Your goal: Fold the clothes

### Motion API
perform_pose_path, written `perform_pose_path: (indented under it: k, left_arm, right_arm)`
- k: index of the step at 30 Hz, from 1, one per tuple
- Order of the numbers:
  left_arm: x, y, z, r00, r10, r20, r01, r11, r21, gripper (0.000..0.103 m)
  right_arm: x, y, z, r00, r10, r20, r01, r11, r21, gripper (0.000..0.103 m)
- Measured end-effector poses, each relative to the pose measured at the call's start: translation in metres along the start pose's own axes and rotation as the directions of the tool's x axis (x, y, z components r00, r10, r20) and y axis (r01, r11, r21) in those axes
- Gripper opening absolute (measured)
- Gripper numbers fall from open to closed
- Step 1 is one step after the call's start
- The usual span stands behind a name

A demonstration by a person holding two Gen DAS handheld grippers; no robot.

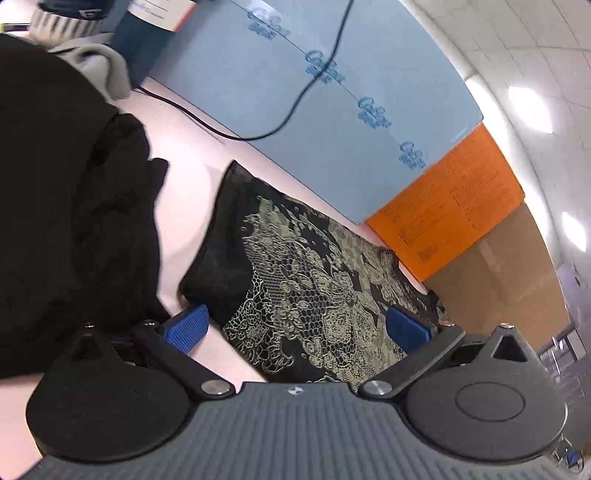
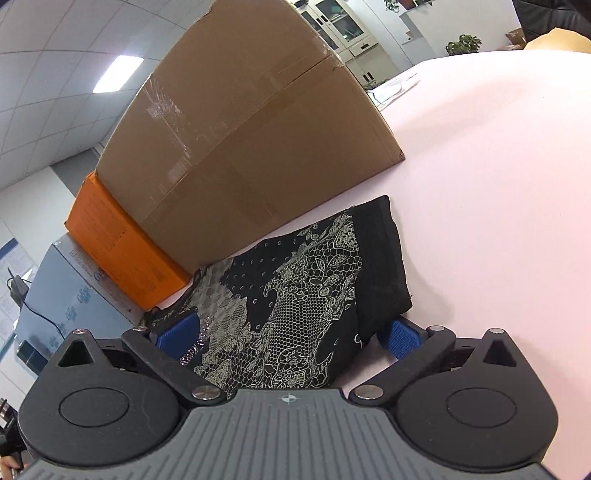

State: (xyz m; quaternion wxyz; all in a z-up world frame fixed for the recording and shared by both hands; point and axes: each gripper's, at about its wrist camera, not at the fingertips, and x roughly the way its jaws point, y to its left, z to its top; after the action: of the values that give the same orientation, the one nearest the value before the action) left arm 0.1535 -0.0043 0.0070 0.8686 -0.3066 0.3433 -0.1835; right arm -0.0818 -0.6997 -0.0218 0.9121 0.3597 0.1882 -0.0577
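A: Where's the patterned garment (image 1: 295, 288)?

B: On the pink table (image 1: 192, 147), lying between the spread blue pads (image 1: 186, 326) of the left gripper (image 1: 295, 326); the right gripper (image 2: 290, 334) is spread around it as well, nothing clamped.

A: Its direction?

B: Folded, its long axis runs away from both tools toward the 3 boxes: blue (image 1: 332, 122), orange (image 1: 454, 206), brown (image 2: 240, 140).

Pale pink tabletop (image 2: 480, 184) spread ahead of the tool, brown cardboard box (image 2: 240, 140), orange box (image 2: 122, 247) and blue panel (image 1: 295, 122) ranged behind it, tiled ceiling lit by panels (image 1: 530, 109), white cabinets (image 2: 343, 29) seen beyond.
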Motion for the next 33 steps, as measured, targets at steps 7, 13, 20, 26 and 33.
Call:
perform_pose_path:
  k: [7,13,20,26,33]
  left_arm:
    - [0.005,0.000,0.000,0.998,0.023,0.054,-0.022,1.000,-0.021,0.103]
    - [0.023,-0.003,0.005,0.992,0.048,0.116,-0.056,0.996,0.069,0.103]
    - [0.036,-0.016,0.007,0.983,0.113,0.144,-0.136,0.977,0.164,0.097]
    - [0.067,-0.033,0.017,0.986,0.158,0.047,-0.165,0.965,0.204,0.007]
    - [0.087,-0.110,0.008,1.000,0.015,0.015,-0.019,0.937,0.350,0.007]
  right_arm:
    - [-0.001,0.000,-0.002,1.000,0.006,0.011,-0.006,1.000,-0.006,0.103]
    - [0.000,-0.002,-0.002,1.000,0.011,0.021,-0.011,1.000,-0.006,0.103]
    - [0.015,0.005,0.006,0.995,-0.091,0.040,0.091,0.996,0.000,0.085]
    - [0.027,-0.001,0.012,0.978,-0.207,0.003,0.207,0.978,0.023,0.004]
    - [0.043,0.084,0.020,0.977,-0.207,0.059,0.214,0.899,-0.383,0.004]
